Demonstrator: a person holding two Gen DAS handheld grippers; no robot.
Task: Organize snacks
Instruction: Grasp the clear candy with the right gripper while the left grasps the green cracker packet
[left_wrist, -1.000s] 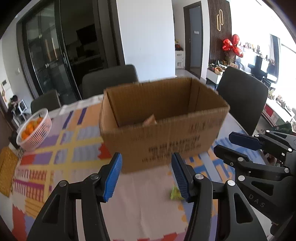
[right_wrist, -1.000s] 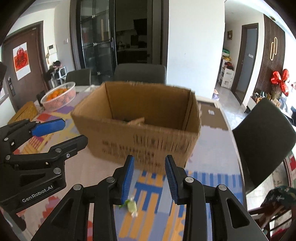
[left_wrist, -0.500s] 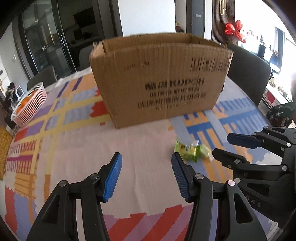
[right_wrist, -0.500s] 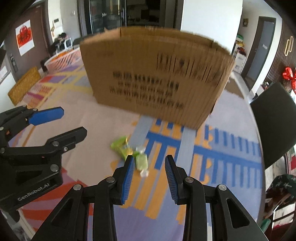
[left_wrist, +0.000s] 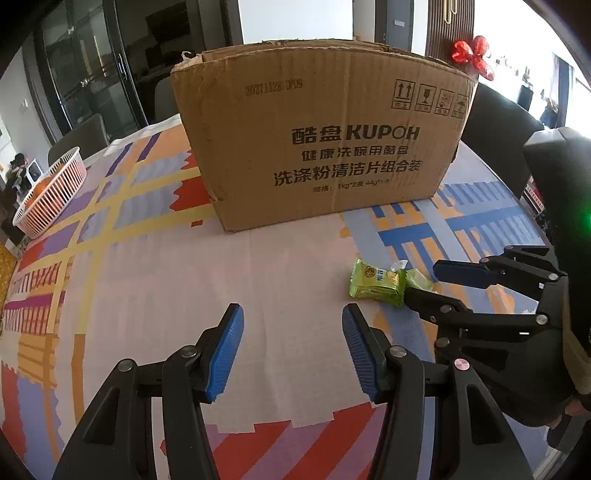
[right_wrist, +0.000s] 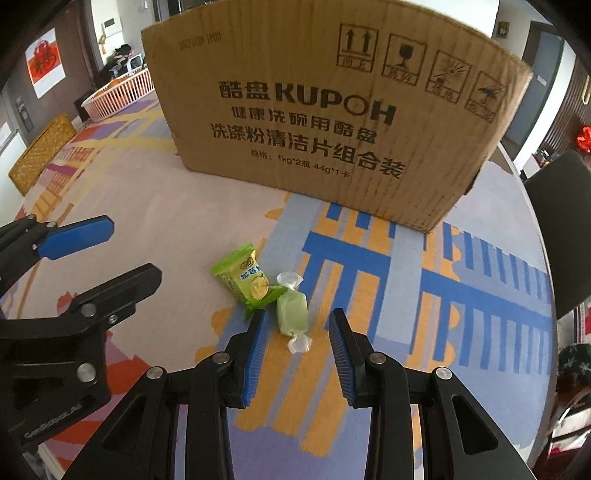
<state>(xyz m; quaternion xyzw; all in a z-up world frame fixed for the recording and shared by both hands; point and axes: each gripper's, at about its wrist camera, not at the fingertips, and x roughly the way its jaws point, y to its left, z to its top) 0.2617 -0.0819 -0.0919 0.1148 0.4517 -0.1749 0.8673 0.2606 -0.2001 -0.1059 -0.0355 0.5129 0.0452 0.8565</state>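
Down near the tablecloth, the right gripper (right_wrist: 295, 350) hangs with its blue-padded jaws parted and nothing clenched; the pale green twist-wrapped candy (right_wrist: 291, 312) lies on the cloth between them, untouched. Touching its left side is a bright green foil snack packet (right_wrist: 246, 277). Further left, the left gripper (left_wrist: 291, 350) stands released over bare patterned tablecloth (left_wrist: 155, 280). Beyond, at the far side, sits the brown cardboard box (right_wrist: 332, 110). The candy looks light and firm, its wrapper probably slippery; a pinch across the plump middle, not the crinkly twisted ends, seems safest.
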